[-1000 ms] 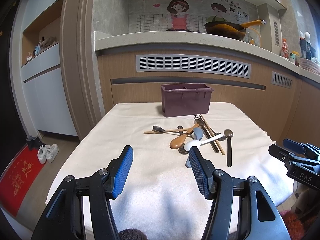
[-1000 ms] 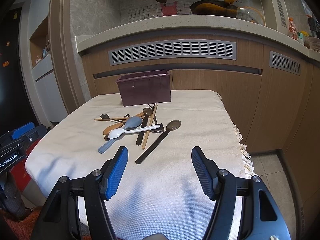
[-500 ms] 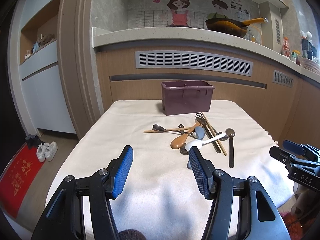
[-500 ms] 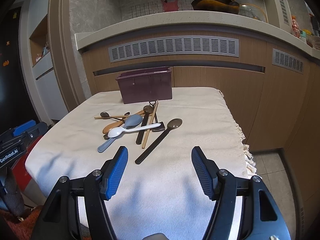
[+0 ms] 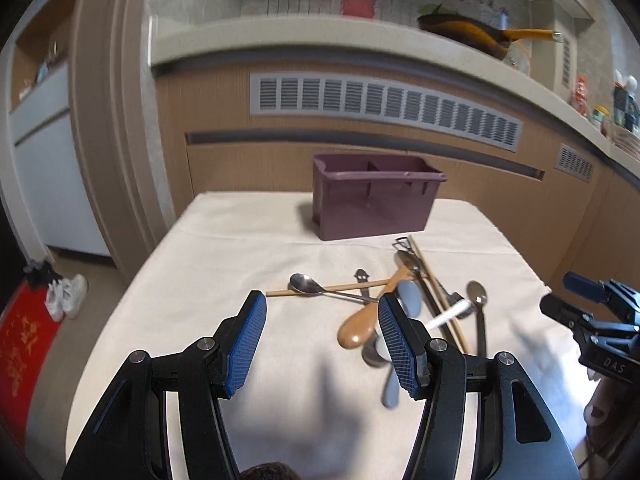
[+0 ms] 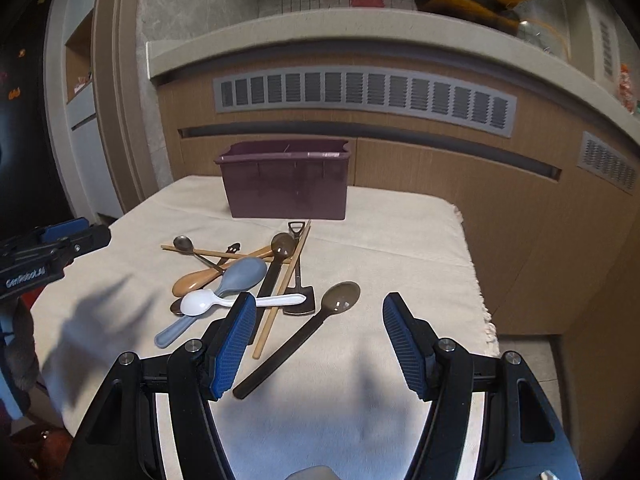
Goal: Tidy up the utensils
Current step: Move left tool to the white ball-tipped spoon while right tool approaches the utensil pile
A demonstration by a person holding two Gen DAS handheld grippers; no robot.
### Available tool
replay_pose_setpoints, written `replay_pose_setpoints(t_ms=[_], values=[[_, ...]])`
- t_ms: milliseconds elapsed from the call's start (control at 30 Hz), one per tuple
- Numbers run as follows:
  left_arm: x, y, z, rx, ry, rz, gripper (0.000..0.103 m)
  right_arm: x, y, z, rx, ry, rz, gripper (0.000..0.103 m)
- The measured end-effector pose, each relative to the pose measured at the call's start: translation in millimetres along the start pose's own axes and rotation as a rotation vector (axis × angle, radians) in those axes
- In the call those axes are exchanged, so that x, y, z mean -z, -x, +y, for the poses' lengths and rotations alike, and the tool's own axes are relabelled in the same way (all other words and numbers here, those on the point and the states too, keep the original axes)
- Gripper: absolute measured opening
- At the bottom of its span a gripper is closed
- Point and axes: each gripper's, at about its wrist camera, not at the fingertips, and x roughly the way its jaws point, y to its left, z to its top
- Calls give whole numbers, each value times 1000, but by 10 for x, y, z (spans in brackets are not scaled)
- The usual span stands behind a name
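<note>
- Purple plastic utensil caddy [image 6: 286, 184] stands upright at the far middle of the tabletop [image 6: 400, 240]; a divider shows inside it, and nothing sticks up above its rim.
- A cream cloth covers the tabletop, and the utensils lie in a loose crossed heap just in front of the caddy.
- In the heap: a wooden spoon [image 6: 200, 278], a grey-blue spoon [image 6: 240, 276], a white plastic spoon [image 6: 208, 302], a small metal spoon [image 5: 306, 284] and chopsticks [image 6: 286, 280].
- A long dark spoon [image 6: 320, 320] lies at the right of the heap, its handle pointing near.
- The left hand-held gripper [image 5: 320, 340] hovers wide open and empty, near the heap's left side.
- The right hand-held gripper [image 6: 320, 340] is also spread open and empty, with the dark spoon's handle between its blue pads [image 6: 234, 344].
</note>
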Motion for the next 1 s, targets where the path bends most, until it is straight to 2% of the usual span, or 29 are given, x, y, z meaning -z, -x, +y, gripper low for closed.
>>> replay_pose_setpoints(t_ms=[67, 233, 367, 533, 667, 733, 800, 900, 1000], values=[[-42, -162, 42, 1, -3, 27, 59, -45, -139, -32, -20, 2, 37, 64], [-64, -624, 184, -26, -14, 154, 59, -147, -552, 23, -92, 61, 155, 64], [-68, -827, 322, 20, 51, 211, 59, -224, -812, 81, -116, 70, 201, 60], [-68, -852, 367, -2, 57, 191, 59, -231, -1005, 187, -196, 54, 251, 60], [-124, -918, 460, 2, 127, 172, 59, -283, -1166, 351, -222, 30, 271, 60], [-135, -913, 485, 13, 152, 163, 59, -326, -1268, 407, -240, -30, 290, 59], [-135, -885, 473, 19, 148, 160, 59, -342, -1395, 452, -264, -91, 319, 45], [-142, -886, 401, 50, 104, 164, 59, -326, -1564, 549, -250, -73, 360, 37], [-156, -983, 312, 96, 53, 190, 59, -330, -1531, 529, -242, -17, 355, 33]])
